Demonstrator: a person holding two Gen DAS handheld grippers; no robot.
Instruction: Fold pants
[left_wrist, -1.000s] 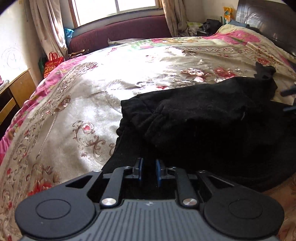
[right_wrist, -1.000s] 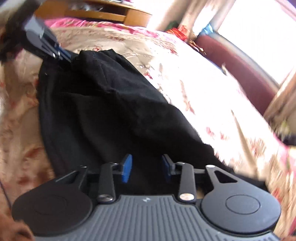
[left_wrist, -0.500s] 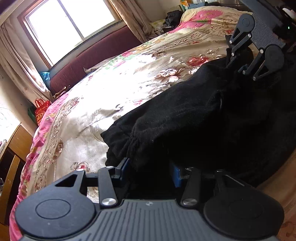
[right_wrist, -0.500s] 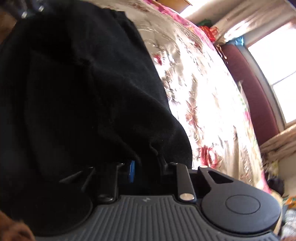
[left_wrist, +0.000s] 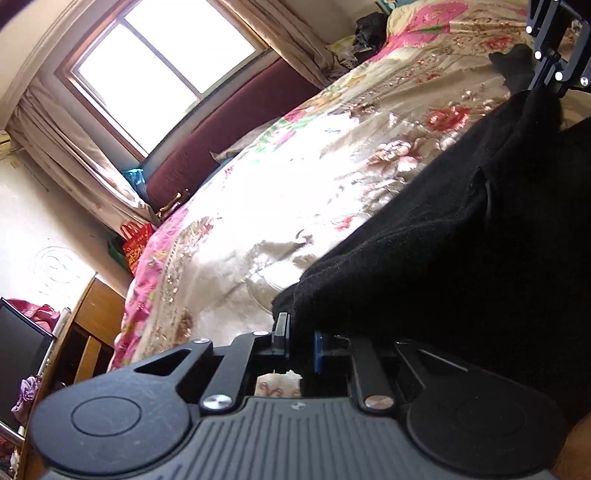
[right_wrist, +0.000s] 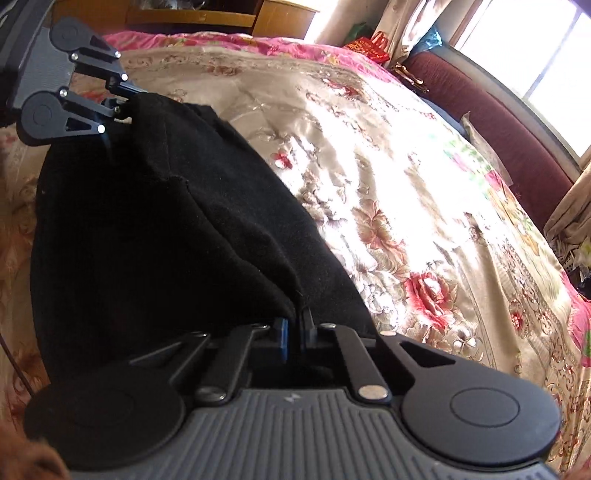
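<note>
Both grippers' fingers just closed, left gripper (left_wrist: 299, 338) and right gripper (right_wrist: 294, 332) pinching black pants (right_wrist: 166, 240), no legible writing

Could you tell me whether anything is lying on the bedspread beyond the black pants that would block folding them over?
Nothing visible does. Both the left gripper and right gripper are shut on the pants, and the flowered bedspread beyond them is bare up to the window side.

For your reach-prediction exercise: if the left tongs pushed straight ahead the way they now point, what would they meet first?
The black pants: the left tongs are already shut on a fold of them. Beyond that fold, probably the floral bedspread, though depth is unclear.
</note>
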